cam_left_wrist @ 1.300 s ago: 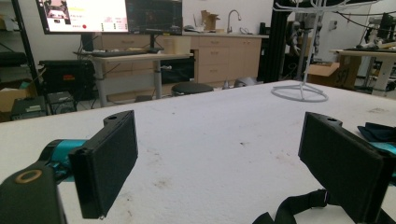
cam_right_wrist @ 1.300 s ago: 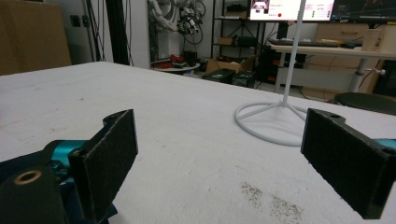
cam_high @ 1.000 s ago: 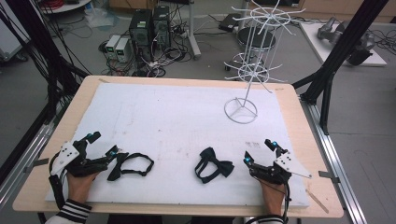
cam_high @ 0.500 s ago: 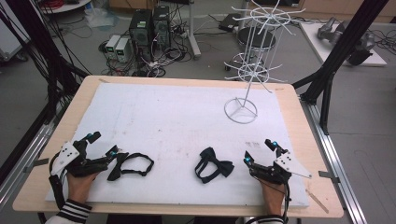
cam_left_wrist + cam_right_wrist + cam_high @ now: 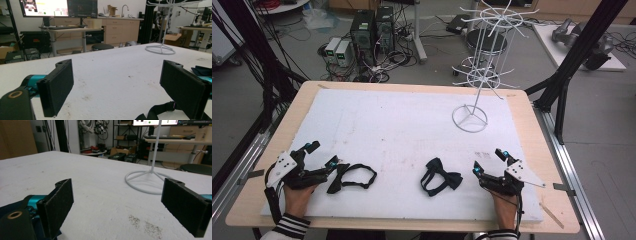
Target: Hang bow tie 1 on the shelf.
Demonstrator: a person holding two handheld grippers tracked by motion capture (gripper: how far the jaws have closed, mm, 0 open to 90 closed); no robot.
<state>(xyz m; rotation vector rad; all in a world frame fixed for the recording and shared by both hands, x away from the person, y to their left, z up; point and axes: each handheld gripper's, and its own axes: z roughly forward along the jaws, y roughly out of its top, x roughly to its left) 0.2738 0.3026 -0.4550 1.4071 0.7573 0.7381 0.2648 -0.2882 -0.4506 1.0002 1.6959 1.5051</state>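
Observation:
Two black bow ties lie on the white foam board (image 5: 402, 125). My left gripper (image 5: 323, 155) rests open at the front left, with one bow tie (image 5: 354, 176) and its strap loop just to its right, touching the inner jaw. In the left gripper view that strap (image 5: 160, 110) curls beside the right jaw, and the gripper (image 5: 117, 75) holds nothing. My right gripper (image 5: 488, 161) rests open at the front right, and the second bow tie (image 5: 441, 176) lies just to its left. The right gripper view has the gripper (image 5: 117, 192) wide open over bare board, with dark fabric (image 5: 10, 206) behind the left jaw.
A white wire display rack (image 5: 477, 75) stands at the board's back right on a ring base (image 5: 469, 119), also visible ahead as the ring base (image 5: 146, 181). The wooden table edge (image 5: 552, 165) frames the board. Computers and cables sit on the floor beyond.

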